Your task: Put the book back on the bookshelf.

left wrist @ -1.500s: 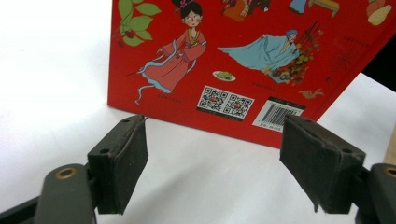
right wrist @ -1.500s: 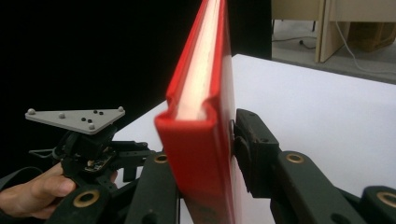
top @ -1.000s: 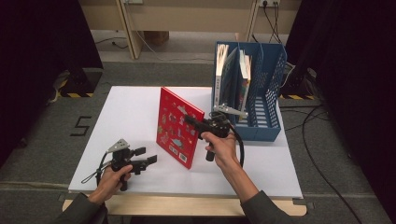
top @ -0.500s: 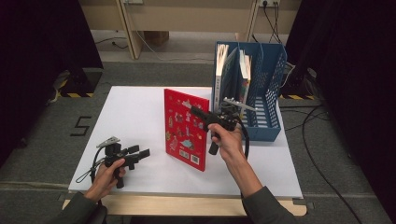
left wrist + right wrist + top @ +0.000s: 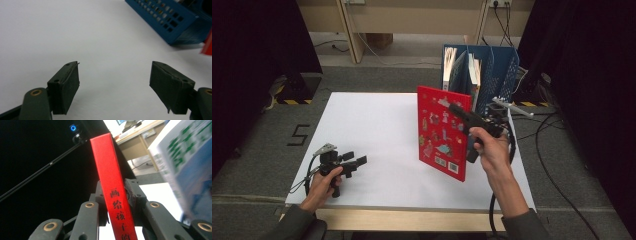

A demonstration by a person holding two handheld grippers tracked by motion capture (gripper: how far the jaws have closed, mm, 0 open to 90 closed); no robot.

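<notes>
Red picture book (image 5: 443, 132) stood upright, lifted above the white table (image 5: 377, 125), clamped in the right gripper (image 5: 462, 112); its gripper view alone showed black characters on the spine (image 5: 113, 192). Beside it stood a blue perforated file rack (image 5: 497, 75). The left gripper (image 5: 115, 87) gaped empty.

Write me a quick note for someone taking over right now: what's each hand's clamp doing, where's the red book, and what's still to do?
Right gripper: shut on the red book, clamped at its spine, holding it upright and off the table, just in front of the blue rack.
Left gripper: open, holding nothing, low over the table near its front left.
Done: book picked up and brought to the rack, which already holds other books.
Left: probably slot the red book into the rack and let go.
</notes>
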